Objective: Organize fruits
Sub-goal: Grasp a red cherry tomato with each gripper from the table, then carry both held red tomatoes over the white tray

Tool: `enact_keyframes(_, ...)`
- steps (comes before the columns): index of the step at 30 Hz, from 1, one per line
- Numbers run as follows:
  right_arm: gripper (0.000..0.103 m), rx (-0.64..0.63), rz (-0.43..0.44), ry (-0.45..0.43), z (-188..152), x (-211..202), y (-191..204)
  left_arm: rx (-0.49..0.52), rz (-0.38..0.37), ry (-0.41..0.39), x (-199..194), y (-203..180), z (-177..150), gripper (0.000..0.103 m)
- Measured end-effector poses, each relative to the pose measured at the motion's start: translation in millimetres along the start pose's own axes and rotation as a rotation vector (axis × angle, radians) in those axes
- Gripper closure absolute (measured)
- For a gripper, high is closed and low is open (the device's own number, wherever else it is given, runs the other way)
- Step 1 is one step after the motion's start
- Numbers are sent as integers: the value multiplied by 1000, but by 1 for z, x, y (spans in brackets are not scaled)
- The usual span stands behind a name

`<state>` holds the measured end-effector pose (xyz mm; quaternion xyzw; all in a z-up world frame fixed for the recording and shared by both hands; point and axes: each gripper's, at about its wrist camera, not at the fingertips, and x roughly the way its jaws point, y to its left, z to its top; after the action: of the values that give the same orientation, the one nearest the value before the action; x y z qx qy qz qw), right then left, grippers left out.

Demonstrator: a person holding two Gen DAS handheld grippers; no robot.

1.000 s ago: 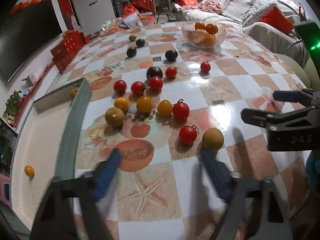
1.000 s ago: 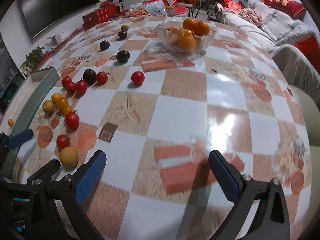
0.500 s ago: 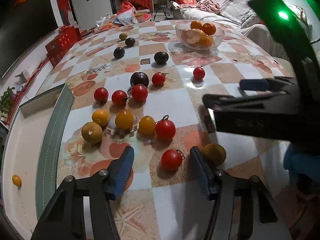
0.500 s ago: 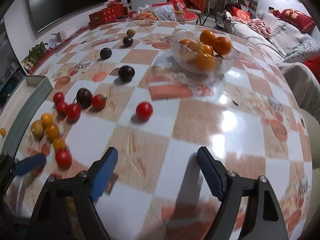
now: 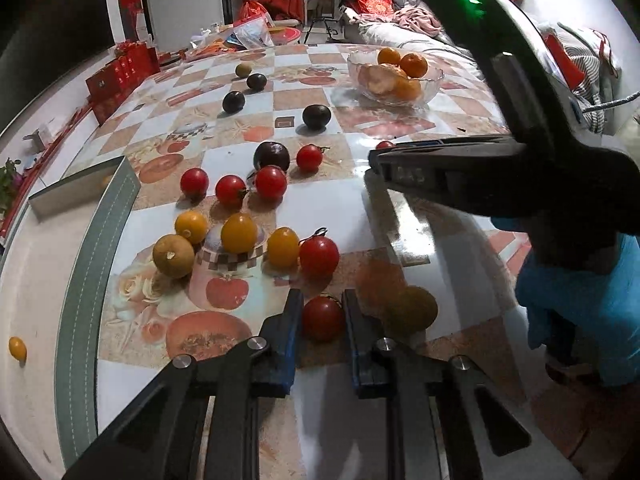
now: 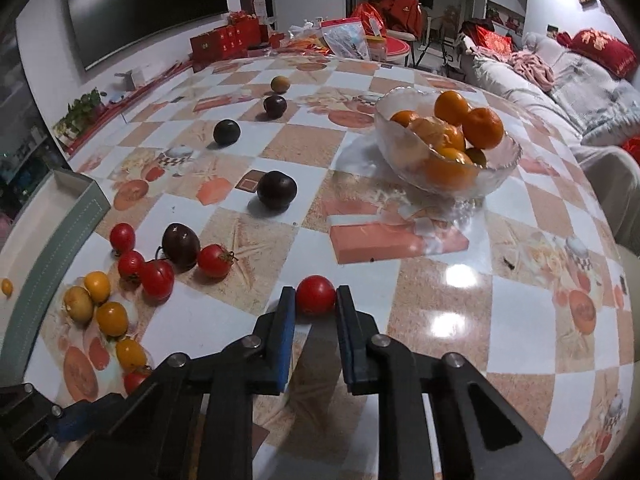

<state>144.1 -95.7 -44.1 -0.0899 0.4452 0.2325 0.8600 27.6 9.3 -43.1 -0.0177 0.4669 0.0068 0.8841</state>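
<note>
My left gripper (image 5: 320, 312) is shut on a red tomato (image 5: 323, 318) resting on the checkered table (image 5: 400, 208), with a brownish round fruit (image 5: 412, 310) just to its right. My right gripper (image 6: 316, 304) is shut on another red tomato (image 6: 315, 294) at the table's middle. The right gripper's body (image 5: 500, 184) crosses the left wrist view. Red tomatoes (image 5: 230, 189), yellow tomatoes (image 5: 239, 233) and dark plums (image 6: 277, 189) lie scattered on the table. A glass bowl (image 6: 500, 168) holds oranges.
A white tray with a green rim (image 5: 76, 320) lies at the table's left edge with one small yellow fruit (image 5: 17, 348) in it. Red boxes (image 6: 226, 42) stand at the far side. A sofa (image 6: 580, 92) is at the right.
Both grippers moved forward and closed from wide open, each onto a red tomato. The right gripper advanced toward the table's middle.
</note>
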Motion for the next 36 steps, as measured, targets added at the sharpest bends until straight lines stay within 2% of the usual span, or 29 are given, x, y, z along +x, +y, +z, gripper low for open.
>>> enact_keyframes(5, 81, 45, 75, 11, -16, -19, -6, -11, -6, -3, -5, 7, -6, 82)
enact_keyframes(13, 81, 84, 116, 13, -46, -49, -11, -27, -19, -4, -15, 17, -19, 82)
enact_keyframes(22, 81, 86, 114, 16, -67, -71, -6, -60, -34, -8, -29, 34, -32, 82)
enact_keyframes(36, 81, 76, 109, -3, -74, -97, 10, -66, -54, -50, -53, 40, -37, 82)
